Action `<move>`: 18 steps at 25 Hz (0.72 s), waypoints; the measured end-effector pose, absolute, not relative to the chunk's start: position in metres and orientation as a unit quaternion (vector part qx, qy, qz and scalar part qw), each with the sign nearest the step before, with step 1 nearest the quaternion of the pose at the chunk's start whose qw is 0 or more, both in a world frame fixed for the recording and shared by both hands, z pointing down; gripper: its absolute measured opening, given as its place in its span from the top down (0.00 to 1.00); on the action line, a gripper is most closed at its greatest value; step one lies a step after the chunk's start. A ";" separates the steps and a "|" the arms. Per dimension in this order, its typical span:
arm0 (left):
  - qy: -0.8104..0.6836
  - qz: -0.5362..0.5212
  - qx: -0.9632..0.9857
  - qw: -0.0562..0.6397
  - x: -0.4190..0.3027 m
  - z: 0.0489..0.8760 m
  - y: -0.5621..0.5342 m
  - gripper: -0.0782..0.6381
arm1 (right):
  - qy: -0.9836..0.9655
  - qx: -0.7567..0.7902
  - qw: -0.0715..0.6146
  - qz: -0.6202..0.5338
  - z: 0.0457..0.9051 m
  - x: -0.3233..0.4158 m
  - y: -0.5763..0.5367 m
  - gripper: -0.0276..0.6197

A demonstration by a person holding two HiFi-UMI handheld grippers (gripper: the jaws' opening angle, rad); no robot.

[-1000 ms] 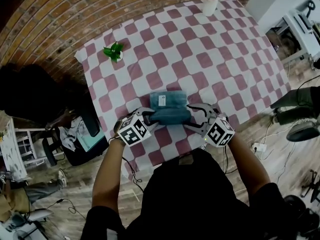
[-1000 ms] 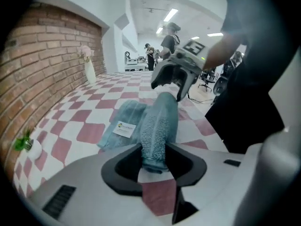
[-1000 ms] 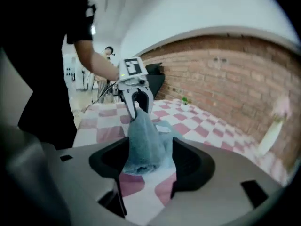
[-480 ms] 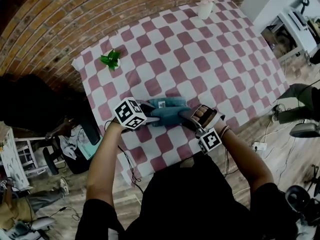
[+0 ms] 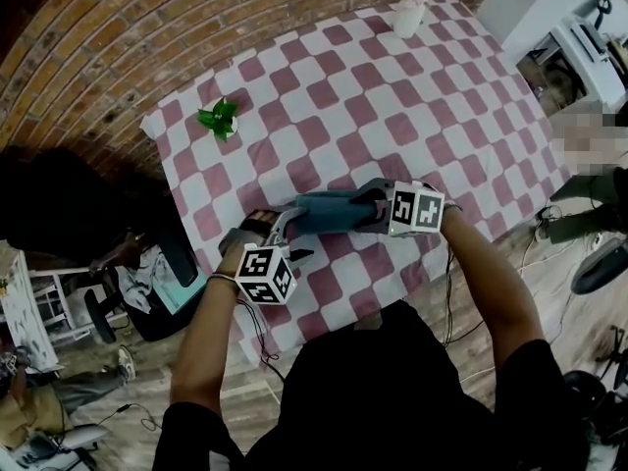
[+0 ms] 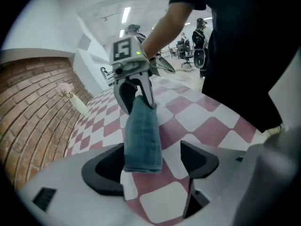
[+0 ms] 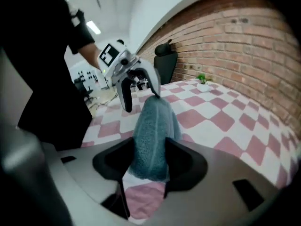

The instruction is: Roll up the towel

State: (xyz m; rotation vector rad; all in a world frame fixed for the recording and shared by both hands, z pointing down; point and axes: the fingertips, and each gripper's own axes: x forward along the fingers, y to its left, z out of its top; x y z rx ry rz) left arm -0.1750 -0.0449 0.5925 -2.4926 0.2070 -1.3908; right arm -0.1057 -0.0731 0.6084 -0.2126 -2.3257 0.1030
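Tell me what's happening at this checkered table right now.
A person holding two grippers is rolling up a blue-green towel on the checkered table. The towel is already a long roll near the table's front edge. The fingers of the right gripper have just been closing and pinch one end. The fingers of the left gripper have just been opening and stand apart around the other end.

— What do we make of the towel (image 5: 329, 213)?
— We read it as teal terry cloth: matt, with a nubby, looped pile.
— And what lies under it?
— The tablecloth (image 5: 392, 86) looks to us like thin, smooth cloth, matt, in dusty red and white checks. At its ten o'clock the brick wall (image 5: 147, 27) is rough and unglazed. At one o'clock the white vase (image 5: 408, 18) looks smooth.
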 end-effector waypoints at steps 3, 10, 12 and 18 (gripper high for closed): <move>0.096 -0.498 -0.851 0.137 -0.174 0.606 -0.063 0.40 | -0.914 -0.104 0.367 0.137 0.603 -0.109 -0.090 0.63; 0.122 -0.514 -0.846 0.076 -0.171 0.614 -0.110 0.46 | -0.952 0.064 0.269 0.128 0.580 -0.091 -0.139 0.53; 0.113 -0.523 -0.842 0.064 -0.171 0.617 -0.112 0.46 | -0.957 0.114 0.264 0.034 0.562 -0.089 -0.134 0.53; 0.103 -0.529 -0.841 0.047 -0.171 0.625 -0.112 0.46 | -0.921 0.162 0.330 -0.130 0.563 -0.114 -0.096 0.78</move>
